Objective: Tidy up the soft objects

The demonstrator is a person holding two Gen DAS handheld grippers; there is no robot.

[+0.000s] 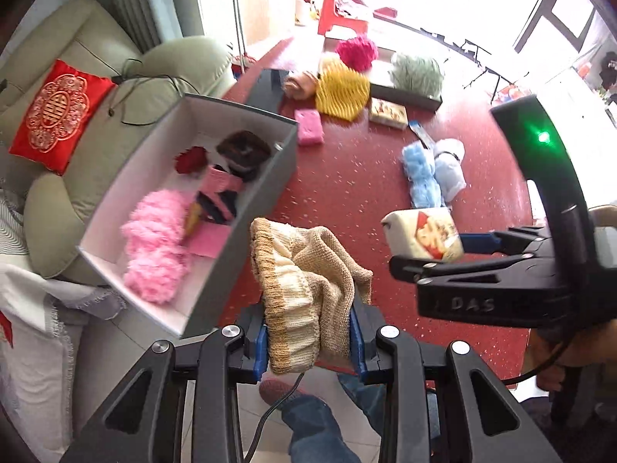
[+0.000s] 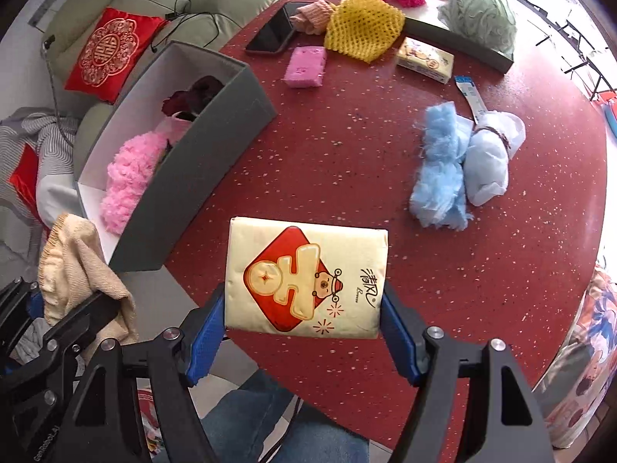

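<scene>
My left gripper point(image 1: 310, 341) is shut on a beige knitted cloth point(image 1: 304, 281), held in the air at the near end of the grey box point(image 1: 246, 223). The same cloth point(image 2: 77, 270) shows at the left edge of the right wrist view. My right gripper point(image 2: 302, 320) is shut on a cream tissue pack point(image 2: 306, 279) with a red print, above the near part of the red table point(image 2: 347, 146); this pack point(image 1: 424, 235) also appears in the left wrist view. Inside the box lie pink fluffy yarn point(image 1: 154, 243), a dark fuzzy piece point(image 1: 243, 150) and pink items.
On the table lie blue yarn point(image 2: 439, 169), a pale blue bundle point(image 2: 488, 158), a pink sponge point(image 2: 304, 66), a yellow net point(image 2: 364, 29), a second tissue pack point(image 2: 424, 59), a phone point(image 2: 272, 34) and a lid tray point(image 2: 459, 38) with green and magenta yarn. A green sofa point(image 1: 69, 77) stands left.
</scene>
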